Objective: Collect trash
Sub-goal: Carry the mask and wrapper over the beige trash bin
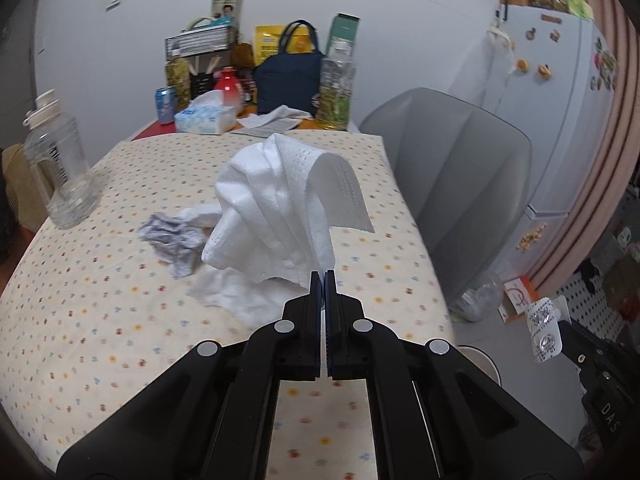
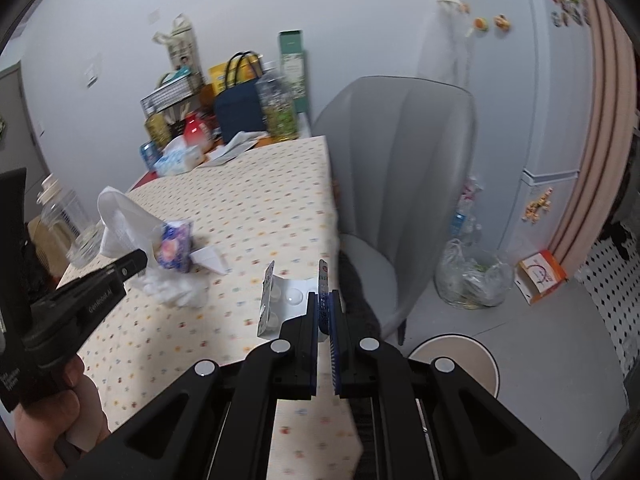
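My left gripper (image 1: 324, 276) is shut on a white face mask (image 1: 280, 208) and holds it above the dotted tablecloth (image 1: 100, 320). The mask also shows in the right wrist view (image 2: 116, 220), held by the left gripper (image 2: 142, 258). My right gripper (image 2: 325, 300) is shut on an empty pill blister pack (image 2: 284, 300) over the table's right edge; the pack also shows in the left wrist view (image 1: 544, 332). A crumpled printed wrapper (image 1: 172, 236) and white tissue (image 1: 232, 296) lie on the table. A round beige bin (image 2: 456, 360) stands on the floor below the right gripper.
A grey chair (image 2: 400, 184) stands at the table's right side. A clear bottle (image 1: 60, 168) stands at the left edge. A tissue box (image 1: 204, 116), can, bags and bottles crowd the far end. A clear bag of trash (image 2: 472, 276) and a fridge (image 2: 532, 100) are at right.
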Demonstrator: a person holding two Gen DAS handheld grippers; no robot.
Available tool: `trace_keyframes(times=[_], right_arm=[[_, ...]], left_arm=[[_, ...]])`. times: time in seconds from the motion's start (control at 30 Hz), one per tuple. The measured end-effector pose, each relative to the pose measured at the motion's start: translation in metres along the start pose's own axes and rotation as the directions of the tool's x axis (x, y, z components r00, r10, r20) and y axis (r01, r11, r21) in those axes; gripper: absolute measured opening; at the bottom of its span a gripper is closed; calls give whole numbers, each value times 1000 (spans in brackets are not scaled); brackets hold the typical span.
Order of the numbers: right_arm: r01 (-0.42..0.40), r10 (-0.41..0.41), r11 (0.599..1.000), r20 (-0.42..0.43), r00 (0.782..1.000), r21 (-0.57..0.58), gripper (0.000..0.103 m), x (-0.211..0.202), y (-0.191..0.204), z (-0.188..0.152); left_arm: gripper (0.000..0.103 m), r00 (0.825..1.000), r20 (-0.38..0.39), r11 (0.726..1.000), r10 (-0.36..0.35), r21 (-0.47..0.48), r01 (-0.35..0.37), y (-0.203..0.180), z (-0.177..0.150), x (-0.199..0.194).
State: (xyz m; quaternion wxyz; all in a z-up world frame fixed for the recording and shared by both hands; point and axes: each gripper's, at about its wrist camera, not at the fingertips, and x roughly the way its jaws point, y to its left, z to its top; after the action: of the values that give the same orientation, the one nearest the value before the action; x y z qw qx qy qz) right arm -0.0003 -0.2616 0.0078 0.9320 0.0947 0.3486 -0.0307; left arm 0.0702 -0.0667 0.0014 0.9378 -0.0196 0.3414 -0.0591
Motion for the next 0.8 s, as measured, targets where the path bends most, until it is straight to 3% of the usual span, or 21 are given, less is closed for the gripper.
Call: trace_keyframes(times=[0.33,0.8], right_arm=[[66,-66,993,-7,998,102,6,1,-70,-6],[146,-135,966,-64,989,214,6,25,-143,-22]], left_arm=[[2,998,-42,993,-54,104,58,-74,-5,19],[3,986,-132,971,-99,202,125,-144,-20,60]])
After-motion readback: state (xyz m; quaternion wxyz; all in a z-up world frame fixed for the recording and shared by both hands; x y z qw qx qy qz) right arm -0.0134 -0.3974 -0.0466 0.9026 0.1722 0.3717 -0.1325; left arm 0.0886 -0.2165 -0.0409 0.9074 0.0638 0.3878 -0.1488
